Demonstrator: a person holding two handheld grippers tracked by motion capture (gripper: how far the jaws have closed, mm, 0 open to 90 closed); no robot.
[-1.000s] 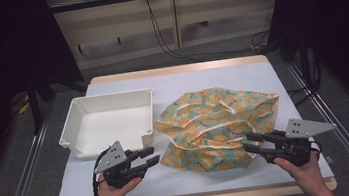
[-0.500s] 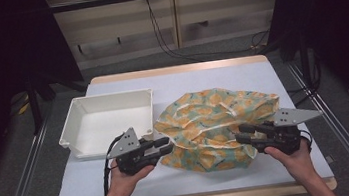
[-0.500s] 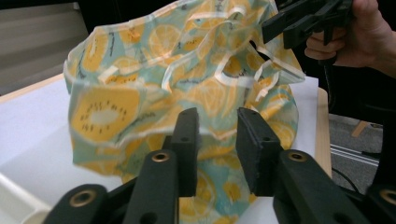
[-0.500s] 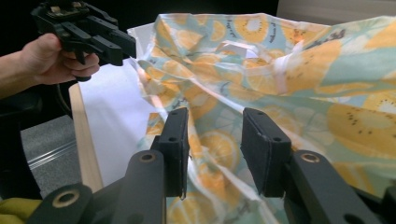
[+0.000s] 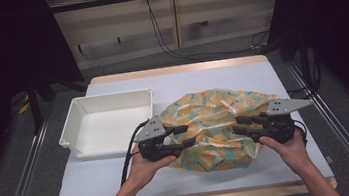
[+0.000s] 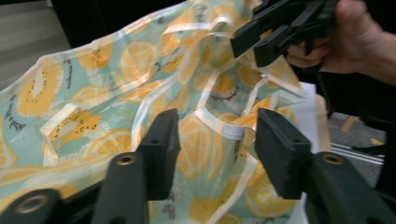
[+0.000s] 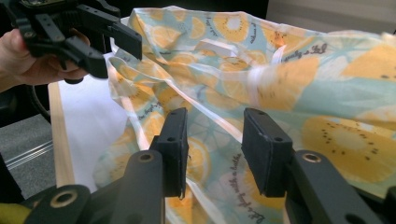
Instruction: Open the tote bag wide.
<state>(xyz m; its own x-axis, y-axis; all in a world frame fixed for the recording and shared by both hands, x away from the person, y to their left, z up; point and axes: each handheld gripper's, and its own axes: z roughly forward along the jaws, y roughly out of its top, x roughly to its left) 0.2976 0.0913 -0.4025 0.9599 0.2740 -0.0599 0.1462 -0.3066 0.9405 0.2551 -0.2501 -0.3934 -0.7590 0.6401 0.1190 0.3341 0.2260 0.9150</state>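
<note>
A crumpled cloth bag [image 5: 215, 115] printed with orange and kiwi slices on pale teal lies right of centre on the white table [image 5: 117, 178]. My left gripper [image 5: 189, 134] lies level over the bag's left edge. Its jaws have just been opening. In the left gripper view they [image 6: 215, 128] stand apart around a cream-edged fold [image 6: 219, 125] without pressing it. My right gripper [image 5: 236, 125] reaches in from the bag's right side. It is open [image 7: 214, 135], with printed cloth [image 7: 299, 88] behind and below its pads.
A white, empty plastic tray [image 5: 112, 96] sits at the left of the table, just beyond my left hand. Metal rails run along both sides of the table. Dark curtains and cables stand behind the table.
Both hands have moved inward and away from the front edge, onto the bag. The left one travelled farther to the right, and its jaws stand wider than before.
</note>
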